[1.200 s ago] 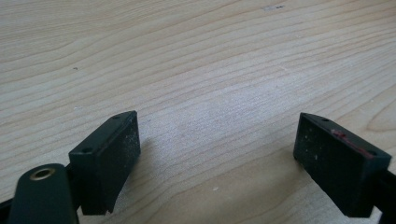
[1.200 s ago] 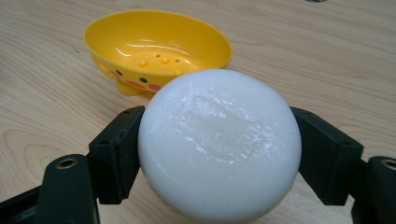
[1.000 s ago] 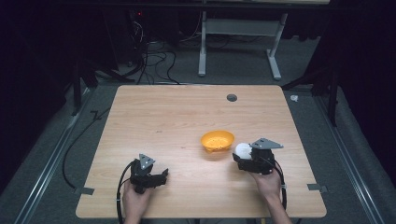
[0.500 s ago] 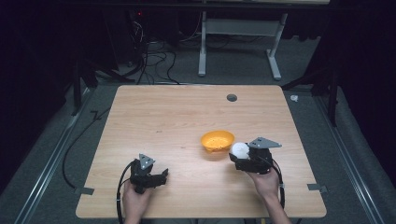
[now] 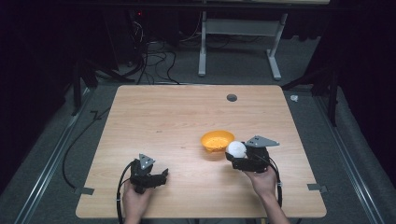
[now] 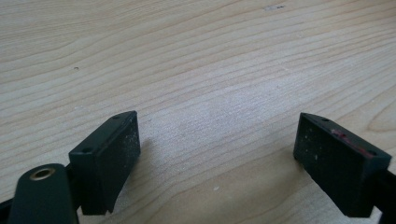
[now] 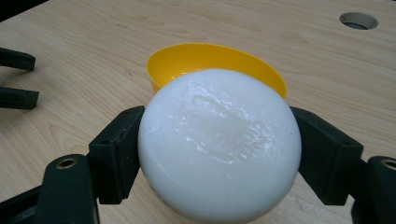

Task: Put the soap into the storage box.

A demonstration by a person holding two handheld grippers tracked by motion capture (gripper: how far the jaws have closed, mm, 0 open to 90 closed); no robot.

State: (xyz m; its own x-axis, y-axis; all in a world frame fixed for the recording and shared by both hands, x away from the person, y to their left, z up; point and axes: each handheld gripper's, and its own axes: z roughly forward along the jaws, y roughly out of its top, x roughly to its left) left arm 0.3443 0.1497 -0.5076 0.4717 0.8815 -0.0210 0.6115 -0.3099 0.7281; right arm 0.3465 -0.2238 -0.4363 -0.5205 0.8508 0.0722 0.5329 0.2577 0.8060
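While my right gripper [image 7: 219, 154] clamps the white ball [image 7: 218, 145] from both sides, the yellow bowl [image 7: 212, 59] stands just ahead of it, and nothing lies between them. Farther ahead I see a round hole [image 7: 358, 20] in the table [image 5: 163, 121]. The ball looks smooth, glossy and a little flattened. My left gripper [image 6: 219, 154] rests low over bare wood, well apart, with its jaws wide and holding nothing.

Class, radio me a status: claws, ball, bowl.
Right claw shut on round white ball, beside yellow plastic bowl. Left claw open, empty. Path clear.
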